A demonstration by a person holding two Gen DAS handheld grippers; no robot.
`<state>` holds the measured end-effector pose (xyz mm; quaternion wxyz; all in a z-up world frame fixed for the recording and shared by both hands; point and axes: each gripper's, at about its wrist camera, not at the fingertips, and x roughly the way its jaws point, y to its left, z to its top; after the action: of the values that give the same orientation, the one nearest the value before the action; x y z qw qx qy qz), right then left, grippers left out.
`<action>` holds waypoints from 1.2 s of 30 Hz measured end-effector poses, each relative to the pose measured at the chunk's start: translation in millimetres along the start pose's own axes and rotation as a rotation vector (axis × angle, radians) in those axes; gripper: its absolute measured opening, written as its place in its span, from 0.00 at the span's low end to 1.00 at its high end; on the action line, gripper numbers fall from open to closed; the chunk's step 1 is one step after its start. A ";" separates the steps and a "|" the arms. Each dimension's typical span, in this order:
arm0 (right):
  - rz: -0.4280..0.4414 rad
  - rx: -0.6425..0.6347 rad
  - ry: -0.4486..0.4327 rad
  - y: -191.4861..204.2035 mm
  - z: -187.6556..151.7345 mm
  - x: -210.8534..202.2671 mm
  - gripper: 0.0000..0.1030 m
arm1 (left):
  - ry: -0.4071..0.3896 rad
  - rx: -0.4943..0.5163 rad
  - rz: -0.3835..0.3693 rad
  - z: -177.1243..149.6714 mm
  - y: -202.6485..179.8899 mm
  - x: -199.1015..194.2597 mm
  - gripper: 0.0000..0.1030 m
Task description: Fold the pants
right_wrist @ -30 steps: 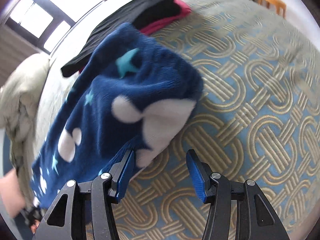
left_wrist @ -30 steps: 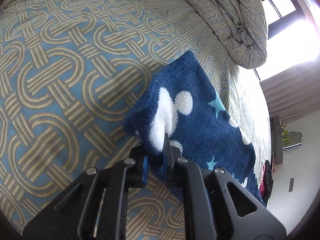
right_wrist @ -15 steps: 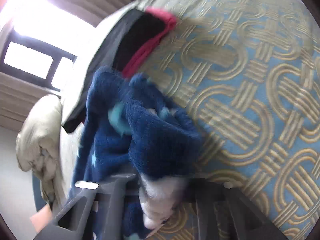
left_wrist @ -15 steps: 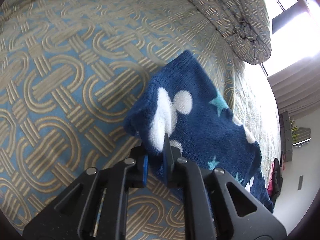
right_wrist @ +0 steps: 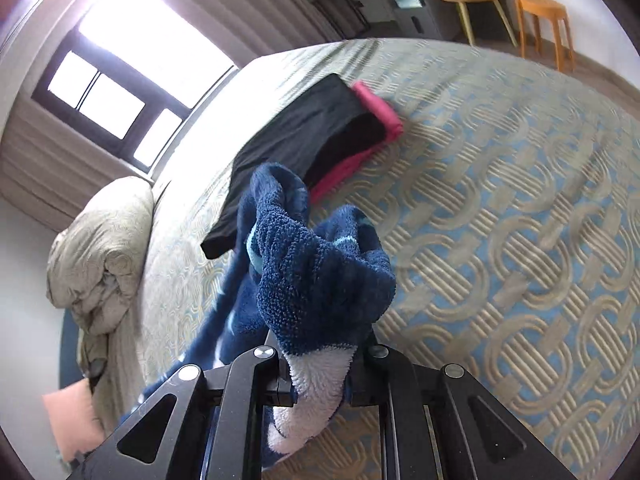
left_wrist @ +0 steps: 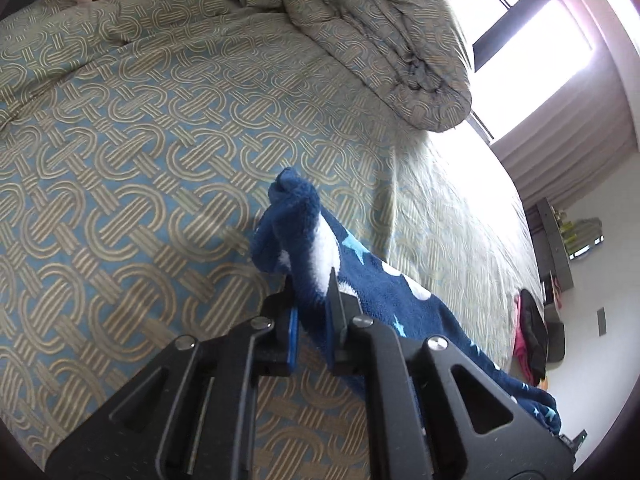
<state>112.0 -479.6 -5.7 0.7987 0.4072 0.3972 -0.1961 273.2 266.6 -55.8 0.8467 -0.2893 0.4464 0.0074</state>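
A wide bed (right_wrist: 520, 220) is filling most of both views, its cover showing a blue and tan pattern of linked rings. A rolled duvet (left_wrist: 384, 40) is lying at one edge near the window (right_wrist: 108, 96), where daylight is pouring in and bleaching the bedding. Ribbed curtains (left_wrist: 568, 128) are hanging beside the glass. Two wooden stools (right_wrist: 540, 24) and a grey cabinet (right_wrist: 412, 4) are standing against the pale wall

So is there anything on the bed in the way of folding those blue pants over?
Nothing visible. Both the left gripper and right gripper are already shut on the blue pants. The patterned bedspread beside them is bare; the black and pink clothes lie farther off.
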 end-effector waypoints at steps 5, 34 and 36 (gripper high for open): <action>-0.075 0.018 0.081 -48.2 -21.7 -1.7 0.14 | 0.094 0.003 0.055 -45.0 26.6 8.5 0.11; -0.033 -0.693 0.127 211.5 -134.0 26.1 0.61 | 0.083 -0.363 -0.041 -54.9 101.8 34.6 0.61; 0.021 -0.777 0.181 247.7 -155.5 42.8 0.61 | 0.082 -0.351 -0.049 -63.1 103.2 25.0 0.62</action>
<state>221.8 -207.3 28.0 0.8570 0.0942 0.5065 0.0135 212.9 315.0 -152.0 0.7641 -0.4436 0.4653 0.0529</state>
